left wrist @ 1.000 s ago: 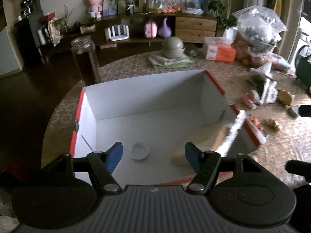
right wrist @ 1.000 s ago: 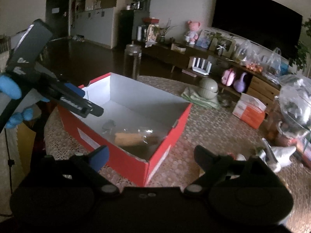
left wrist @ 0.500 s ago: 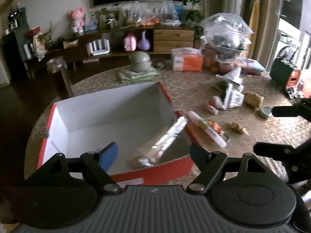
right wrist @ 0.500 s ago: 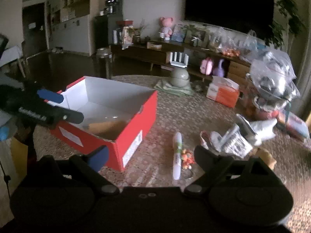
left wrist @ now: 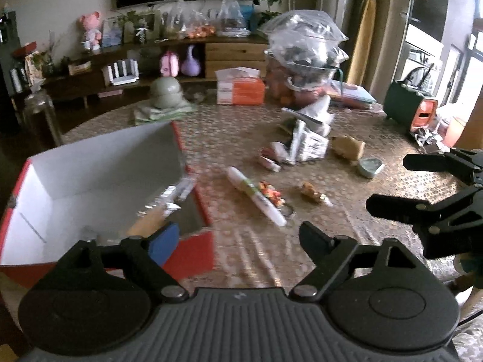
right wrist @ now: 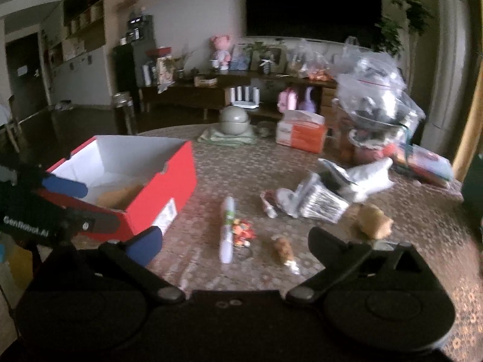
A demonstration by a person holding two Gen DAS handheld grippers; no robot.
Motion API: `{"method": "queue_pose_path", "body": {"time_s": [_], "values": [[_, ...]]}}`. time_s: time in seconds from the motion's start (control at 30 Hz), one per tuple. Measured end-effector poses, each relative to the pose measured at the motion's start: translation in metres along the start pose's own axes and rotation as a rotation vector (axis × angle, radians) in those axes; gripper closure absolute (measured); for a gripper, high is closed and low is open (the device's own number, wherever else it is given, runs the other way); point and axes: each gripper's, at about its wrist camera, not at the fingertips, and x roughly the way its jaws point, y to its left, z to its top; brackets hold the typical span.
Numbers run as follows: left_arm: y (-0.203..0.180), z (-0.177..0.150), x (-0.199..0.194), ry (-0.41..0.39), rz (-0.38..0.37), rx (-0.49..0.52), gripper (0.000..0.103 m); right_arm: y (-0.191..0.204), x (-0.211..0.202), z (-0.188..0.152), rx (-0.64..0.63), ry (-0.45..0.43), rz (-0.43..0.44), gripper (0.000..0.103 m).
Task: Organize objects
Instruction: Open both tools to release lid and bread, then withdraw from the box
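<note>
Red box (left wrist: 193, 259), white inside, at the near left of the table (left wrist: 392, 187) in the left wrist view, with a tan packet (left wrist: 151, 223) lying in it under a crinkly clear wrapper. Left tongs (left wrist: 234, 239) released, jaws just been opening, nothing between them, hanging over the box's near right corner and the patterned cloth. Right of the box, well apart: white tube (left wrist: 256, 196) lying slantwise, touching a small orange trinket (left wrist: 270, 194); farther right a brown snack (left wrist: 311, 193) and a pale green dish (left wrist: 369, 166); beyond them crumpled white packets (left wrist: 308, 141). Right tongs (left wrist: 389, 184) at the right edge, spread wide, empty.

Right wrist view: red box (right wrist: 157, 190) at the left, same tan packet (right wrist: 120, 196) inside (edges blurred). Right tongs (right wrist: 234, 239) released, jaws just been opening, nothing gripped, above the white tube (right wrist: 227, 229) and the brown snack (right wrist: 283, 249). Orange trinket (right wrist: 241, 230) just beside the tube. Left tongs (right wrist: 81, 208) at the left edge, over the box's near rim. Orange tissue carton (right wrist: 300, 132) and bulging clear bag (right wrist: 377, 99) at the far side.
</note>
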Motion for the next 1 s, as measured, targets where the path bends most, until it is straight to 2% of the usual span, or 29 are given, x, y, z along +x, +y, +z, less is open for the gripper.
{"method": "queue_pose_path", "body": {"time_s": [0.2, 0.23, 0.27, 0.37, 0.53, 0.63, 0.7, 1.0], "values": [[-0.025, -0.007, 0.017, 0.007, -0.031, -0.014, 0.013, -0.032, -0.009, -0.017, 0.038, -0.015, -0.047, 0.0], [-0.028, -0.008, 0.02, 0.005, -0.036, -0.017, 0.009, -0.038, -0.011, -0.02, 0.044, -0.02, -0.059, 0.0], [-0.031, -0.008, 0.023, 0.004, -0.037, -0.022, 0.001, -0.043, -0.012, -0.023, 0.051, -0.028, -0.074, 0.0], [-0.04, -0.009, 0.033, -0.007, -0.028, -0.035, 0.0, -0.06, -0.015, -0.029, 0.073, -0.038, -0.105, 0.0], [-0.054, -0.009, 0.054, 0.001, 0.014, -0.022, 0.0, -0.084, -0.011, -0.037, 0.086, -0.013, -0.136, 0.0], [-0.062, -0.01, 0.069, 0.011, 0.044, -0.027, 0.0, -0.093, -0.002, -0.04, 0.08, 0.035, -0.12, 0.0], [-0.069, -0.012, 0.077, 0.003, 0.069, -0.029, 0.0, -0.097, 0.006, -0.042, 0.082, 0.047, -0.146, 0.0], [-0.095, -0.019, 0.111, -0.037, 0.18, -0.045, 0.0, -0.108, 0.044, -0.041, 0.055, 0.105, -0.107, 0.0]]}}
